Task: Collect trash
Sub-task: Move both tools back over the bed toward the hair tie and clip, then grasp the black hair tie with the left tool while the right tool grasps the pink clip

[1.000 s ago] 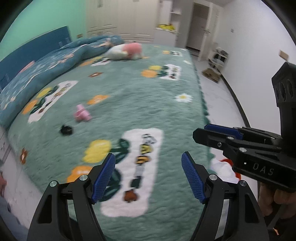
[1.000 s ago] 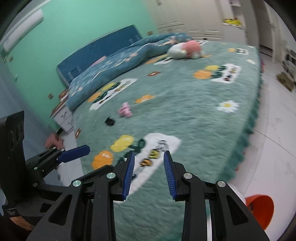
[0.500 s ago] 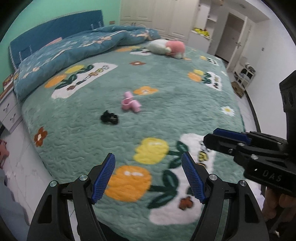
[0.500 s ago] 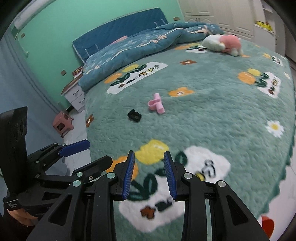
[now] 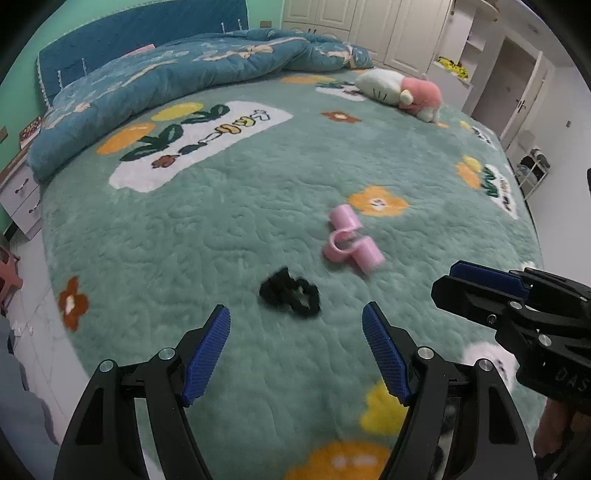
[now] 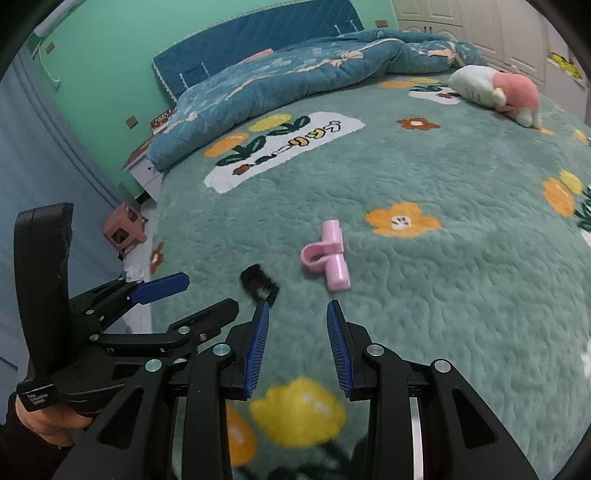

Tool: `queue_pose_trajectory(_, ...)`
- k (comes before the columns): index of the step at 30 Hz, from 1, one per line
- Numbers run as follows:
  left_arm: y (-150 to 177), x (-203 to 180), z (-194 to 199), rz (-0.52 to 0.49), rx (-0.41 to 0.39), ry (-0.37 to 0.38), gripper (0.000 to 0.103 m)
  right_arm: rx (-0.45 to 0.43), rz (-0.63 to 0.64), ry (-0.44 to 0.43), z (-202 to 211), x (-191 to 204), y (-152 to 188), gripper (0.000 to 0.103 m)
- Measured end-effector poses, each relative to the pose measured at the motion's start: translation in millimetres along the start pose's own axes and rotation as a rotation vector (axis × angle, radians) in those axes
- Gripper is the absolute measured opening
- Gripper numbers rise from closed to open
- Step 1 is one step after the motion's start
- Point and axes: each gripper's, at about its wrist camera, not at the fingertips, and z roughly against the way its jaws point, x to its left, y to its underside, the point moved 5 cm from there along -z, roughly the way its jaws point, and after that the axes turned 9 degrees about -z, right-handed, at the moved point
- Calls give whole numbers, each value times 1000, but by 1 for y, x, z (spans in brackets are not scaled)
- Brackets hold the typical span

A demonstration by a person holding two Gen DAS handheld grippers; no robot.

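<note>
Both grippers hang over the near part of a bed covered by a green flowered blanket. The left gripper has its blue-padded fingers spread wide with nothing between them; only blanket shows in the gap. The right gripper has its fingers parted by a narrower gap, also empty, and not touching anything.

A black scrunchie lies on the blanket just beyond the left gripper's fingertips, roughly in line with the gap. In the right wrist view it sits right beside the tip of the right gripper's left-hand finger, whether touching or not I cannot tell. A pink plastic clip, two small tubes joined by a ring, lies just past the scrunchie and a little to its right, apart from it, near an orange flower in the pattern.

Towards the head of the bed a blue quilt is bunched against the blue headboard. A white and pink plush toy lies near the far right edge of the bed. A pink stool stands on the floor beside the left edge
</note>
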Motion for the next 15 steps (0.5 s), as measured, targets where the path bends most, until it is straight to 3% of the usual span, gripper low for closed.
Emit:
queue_pose_trajectory(8, -4, 1, -41, -86, 39, -31, 74, 58, 52, 46, -61, -18, -18, 34)
queue_pose_trajectory(15, -4, 1, -63, -95, 58, -21, 74, 77, 68, 52, -92, -25, -24, 34)
